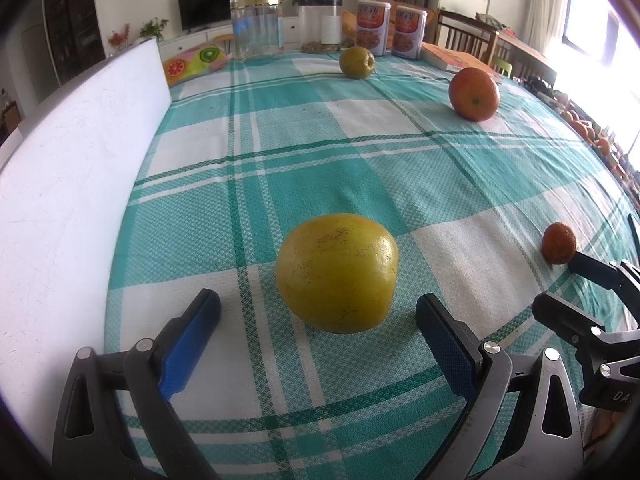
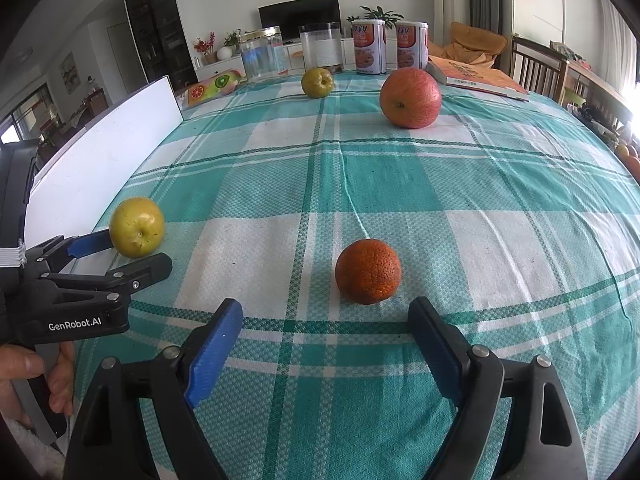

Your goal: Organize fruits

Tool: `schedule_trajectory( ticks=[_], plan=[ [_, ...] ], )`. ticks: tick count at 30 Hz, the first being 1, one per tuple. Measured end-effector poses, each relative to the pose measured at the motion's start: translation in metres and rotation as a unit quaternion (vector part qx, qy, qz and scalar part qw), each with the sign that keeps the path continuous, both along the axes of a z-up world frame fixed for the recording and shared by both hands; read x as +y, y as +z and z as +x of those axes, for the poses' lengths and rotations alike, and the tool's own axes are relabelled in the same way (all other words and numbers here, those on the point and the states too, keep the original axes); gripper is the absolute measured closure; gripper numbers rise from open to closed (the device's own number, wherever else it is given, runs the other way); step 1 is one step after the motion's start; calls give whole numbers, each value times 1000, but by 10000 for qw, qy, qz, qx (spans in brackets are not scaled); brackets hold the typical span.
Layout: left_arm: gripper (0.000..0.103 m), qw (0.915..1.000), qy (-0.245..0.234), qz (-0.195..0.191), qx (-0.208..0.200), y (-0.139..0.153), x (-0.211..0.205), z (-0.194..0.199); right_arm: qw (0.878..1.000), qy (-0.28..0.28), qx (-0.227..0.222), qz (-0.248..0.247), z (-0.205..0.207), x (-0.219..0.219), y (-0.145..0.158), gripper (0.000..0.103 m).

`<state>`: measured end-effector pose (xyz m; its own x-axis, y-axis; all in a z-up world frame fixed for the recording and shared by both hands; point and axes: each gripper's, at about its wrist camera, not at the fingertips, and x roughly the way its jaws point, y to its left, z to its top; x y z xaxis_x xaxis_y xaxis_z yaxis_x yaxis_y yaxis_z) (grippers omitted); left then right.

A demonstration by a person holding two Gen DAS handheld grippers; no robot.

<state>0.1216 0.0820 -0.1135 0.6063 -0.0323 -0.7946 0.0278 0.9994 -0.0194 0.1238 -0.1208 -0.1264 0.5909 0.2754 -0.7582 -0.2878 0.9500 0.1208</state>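
- The white board (image 1: pixel 76 168) stands on edge along the far left side of the checked tablecloth (image 1: pixel 400 184), left of the yellow apple.
- The left gripper (image 1: pixel 318 310) sits low over the cloth with its blue-padded fingers (image 1: pixel 192 336) spread wide apart, holding nothing.
- The yellow apple (image 1: pixel 337 273) rests on the cloth just ahead of that gripper's tips, in line with the gap between them and touching neither; in the right wrist view it lies just right of the board.
- A greenish apple (image 2: pixel 317 82) sits far behind the yellow apple, just in front of the clear glass jar (image 2: pixel 262 54) and the two red cans (image 2: pixel 370 52).
- The right gripper (image 2: pixel 326 312), right of the yellow apple, also has its fingers wide apart and empty.
- The small orange (image 2: pixel 368 271) lies just beyond the right gripper's tips, centred on the gap, untouched.
- The red apple (image 2: pixel 410 98) stands farther back, up and right of the yellow apple and near the orange book (image 2: pixel 480 76).
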Motion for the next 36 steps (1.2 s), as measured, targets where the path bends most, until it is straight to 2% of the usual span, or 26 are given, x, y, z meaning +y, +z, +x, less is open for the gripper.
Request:
schedule_trajectory(
  ticks=[3,7,10,13,14,15,16,18,19,20,21,23,25,30,36],
  plan=[
    [4,10000,-8,-50,-11,1,1,0,9995,-21,-32,324,-3,-10,3,18],
    [5,9990,-77,-437,30,6,13,-6,9909,-321,-27,1306,-12,-43,12,18],
    [6,9991,-33,-415,4,10,17,-10,9901,-447,-97,1327,-13,-47,15,18],
    [7,9992,-92,-383,-90,14,15,-9,9945,-310,-47,1001,-4,-34,12,18],
    [8,9992,-99,-377,-88,15,14,-7,9959,-266,-44,864,-1,-29,11,18],
    [15,9991,-126,-399,-61,15,13,-5,9968,-246,-33,756,3,-24,10,18],
    [23,9990,-155,-429,-20,14,12,-2,9973,-230,-43,691,5,-22,9,21],
    [32,9988,-203,-438,31,13,8,2,9980,-149,-21,615,11,-16,8,34],
    [46,9989,-214,-420,24,13,6,3,9985,-125,16,539,14,-13,6,44],
    [51,9988,-236,-433,22,14,5,2,9990,-109,52,436,16,-11,4,61],
    [51,9990,-206,-408,11,14,4,2,9992,-106,114,366,17,-10,1,71],
    [51,9988,-143,-471,2,16,4,-2,9989,-194,75,426,15,-14,2,73],
    [51,9973,-148,-720,5,22,7,-11,9981,-232,43,565,10,-19,4,73],
    [51,9920,-392,-1194,-112,50,4,-52,9938,-133,-29,1103,-5,-27,16,73],
    [51,9828,-417,-1786,-234,90,27,-99,9872,266,-170,1563,-19,-7,52,73]
  ],
)
